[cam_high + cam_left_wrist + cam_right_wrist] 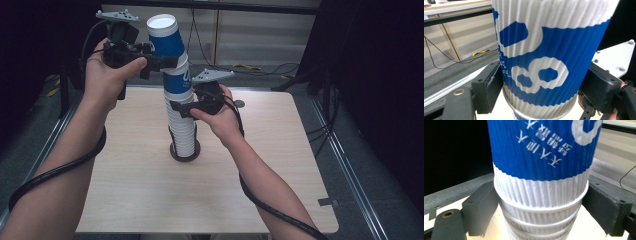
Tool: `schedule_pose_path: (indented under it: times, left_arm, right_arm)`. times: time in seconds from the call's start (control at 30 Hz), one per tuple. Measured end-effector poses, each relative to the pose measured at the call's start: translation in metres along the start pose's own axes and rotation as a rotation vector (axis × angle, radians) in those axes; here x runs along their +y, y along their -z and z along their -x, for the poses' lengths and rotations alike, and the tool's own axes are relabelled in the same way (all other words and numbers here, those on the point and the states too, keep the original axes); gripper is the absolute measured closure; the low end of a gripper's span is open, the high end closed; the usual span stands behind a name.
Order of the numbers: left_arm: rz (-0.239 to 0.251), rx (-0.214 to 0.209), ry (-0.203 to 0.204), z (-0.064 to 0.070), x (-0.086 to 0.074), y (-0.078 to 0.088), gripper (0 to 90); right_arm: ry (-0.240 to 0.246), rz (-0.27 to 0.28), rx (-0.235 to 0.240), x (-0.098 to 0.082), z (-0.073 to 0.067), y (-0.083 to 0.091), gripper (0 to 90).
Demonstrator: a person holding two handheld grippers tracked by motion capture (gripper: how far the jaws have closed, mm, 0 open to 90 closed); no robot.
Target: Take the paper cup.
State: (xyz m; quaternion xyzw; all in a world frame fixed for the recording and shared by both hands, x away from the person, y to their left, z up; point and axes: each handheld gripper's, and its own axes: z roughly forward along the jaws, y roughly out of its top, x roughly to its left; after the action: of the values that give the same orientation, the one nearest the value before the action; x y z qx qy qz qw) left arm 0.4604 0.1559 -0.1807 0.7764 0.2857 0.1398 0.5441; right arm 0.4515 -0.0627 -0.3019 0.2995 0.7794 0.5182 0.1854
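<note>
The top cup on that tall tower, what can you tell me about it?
The top cup is upside down, ribbed paper by its look, blue with white swirls and a white base facing up. It caps a leaning stack of cups on the table. The left tool pinches its lower part; the right tool sits at the stack below.

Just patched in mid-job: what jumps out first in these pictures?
A tall stack of upside-down paper cups rises from a dark round holder in the middle of the wooden table, leaning slightly at the top. The left tongs are shut on the blue-and-white top cup. The right tongs sit lower, their jaws around the white rims of the stack, the left jaw against them.
</note>
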Motion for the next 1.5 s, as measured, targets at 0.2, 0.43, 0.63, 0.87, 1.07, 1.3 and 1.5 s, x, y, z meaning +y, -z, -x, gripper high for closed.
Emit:
schedule_pose_path:
  times: [0.2,0.43,0.63,0.87,1.07,1.3,1.5]
  left_arm:
    - [0.019,0.000,0.011,-0.003,-0.003,0.007,22.4]
    - [0.028,-0.002,0.021,-0.007,-0.009,0.018,22.4]
    - [0.029,0.004,0.011,-0.009,-0.016,0.032,22.4]
    - [0.027,-0.006,0.016,-0.012,-0.028,0.046,22.3]
    - [0.030,-0.005,0.031,-0.017,-0.044,0.055,22.2]
    - [0.011,0.003,0.035,-0.020,-0.060,0.062,22.2]
    - [0.006,0.002,0.039,-0.021,-0.073,0.064,22.2]
  right_arm:
    - [0.004,0.005,-0.002,0.000,0.000,0.000,14.0]
    - [0.003,0.005,-0.001,-0.001,0.000,0.000,14.1]
    - [0.007,0.000,-0.001,-0.003,0.000,-0.001,14.2]
    - [0.019,-0.008,-0.007,-0.003,-0.001,0.001,14.8]
    - [0.017,-0.004,-0.012,-0.002,-0.002,0.005,15.0]
    - [0.023,-0.006,-0.019,-0.003,0.002,0.012,14.9]
    - [0.025,-0.015,-0.013,-0.009,0.003,0.020,14.9]
